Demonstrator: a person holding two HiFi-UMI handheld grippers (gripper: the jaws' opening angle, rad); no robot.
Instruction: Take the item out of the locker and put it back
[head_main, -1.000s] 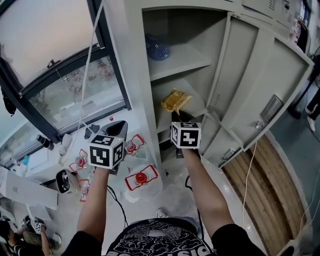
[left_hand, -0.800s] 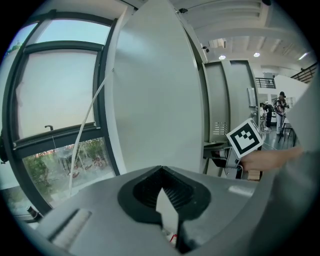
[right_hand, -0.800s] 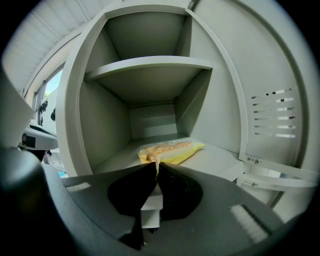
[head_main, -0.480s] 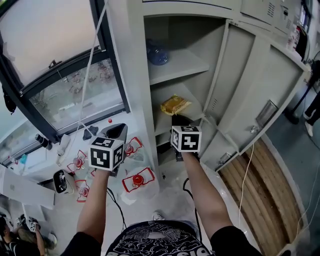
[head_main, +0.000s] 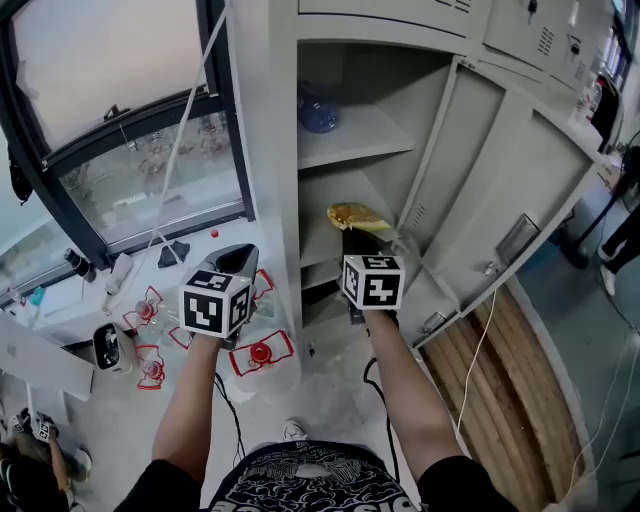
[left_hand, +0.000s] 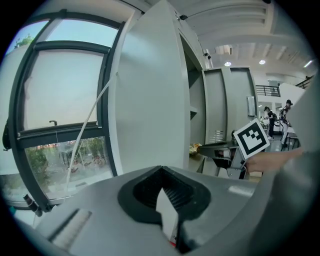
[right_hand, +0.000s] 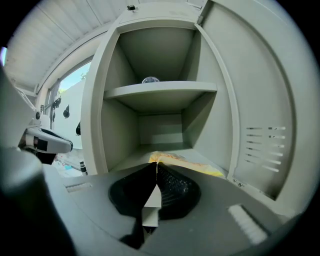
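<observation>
Yellow packet pinched by right gripper at the locker shelf. Taking out and returning remain; left gripper pressed together.

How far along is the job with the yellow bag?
Done: the locker door is open. In hand: the right gripper pinches the yellow bag at the lower shelf, not out yet. Left: pull it out, then put it back.

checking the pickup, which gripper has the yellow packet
The right gripper: its jaws are closed on the edge of the yellow packet at the locker. The left gripper is shut on nothing, beside the window.
</observation>
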